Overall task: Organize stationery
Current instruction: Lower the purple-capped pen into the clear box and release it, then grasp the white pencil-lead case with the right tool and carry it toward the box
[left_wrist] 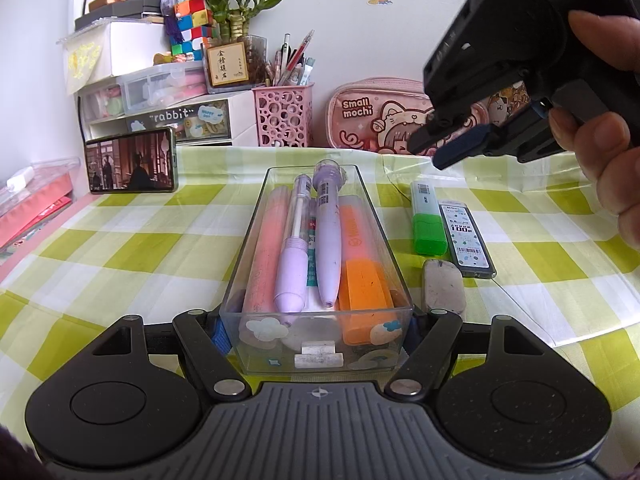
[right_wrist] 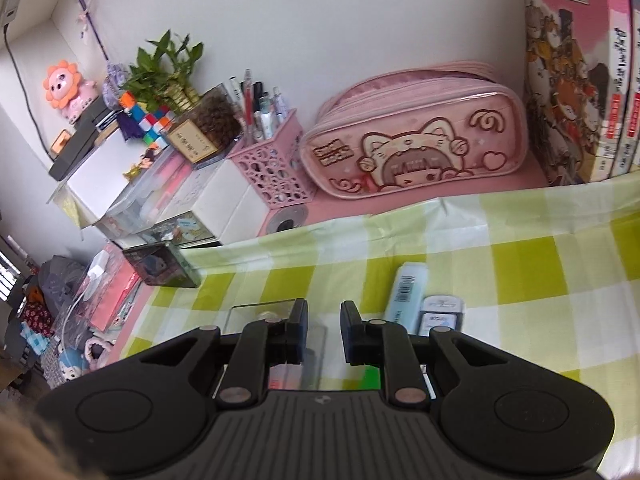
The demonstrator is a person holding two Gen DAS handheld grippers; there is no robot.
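Left gripper [left_wrist: 316, 320] straddles the near end of the clear tray [left_wrist: 256, 216], one finger against each side wall, pinching it. The tray sits on the check cloth [left_wrist: 120, 240] and holds a pink highlighter [left_wrist: 266, 248], two lilac pens [left_wrist: 294, 256], and an orange highlighter [left_wrist: 362, 276]. Right gripper [right_wrist: 324, 334] hovers at 2 o'clock from the tray in the left view, fingers slightly apart with nothing between them.

Still outside the tray, at its 3 o'clock: green highlighter [left_wrist: 428, 220], lead case [left_wrist: 466, 236] just beside it, and eraser [left_wrist: 444, 288] nearest the tray wall.

Risks, as judged: the tray is already crowded, so a further item dropped in could ride up on the pens and roll out. The green highlighter and lead case lie close together; a narrow opening coming down on one could nudge the other. The eraser lies close against the tray wall, leaving little room for a finger between them. The cloth may slide or wrinkle if the tray is pushed, not lifted.

Surroundings: at 12 o'clock a pink pouch [right_wrist: 412, 148] and pink pen cup [right_wrist: 272, 164] stand against the white wall; at 10 o'clock a phone [left_wrist: 132, 160] stands propped, with drawers [left_wrist: 160, 116] and a plant [left_wrist: 232, 4] behind. Books [right_wrist: 580, 80] stand at 2 o'clock in the right view.
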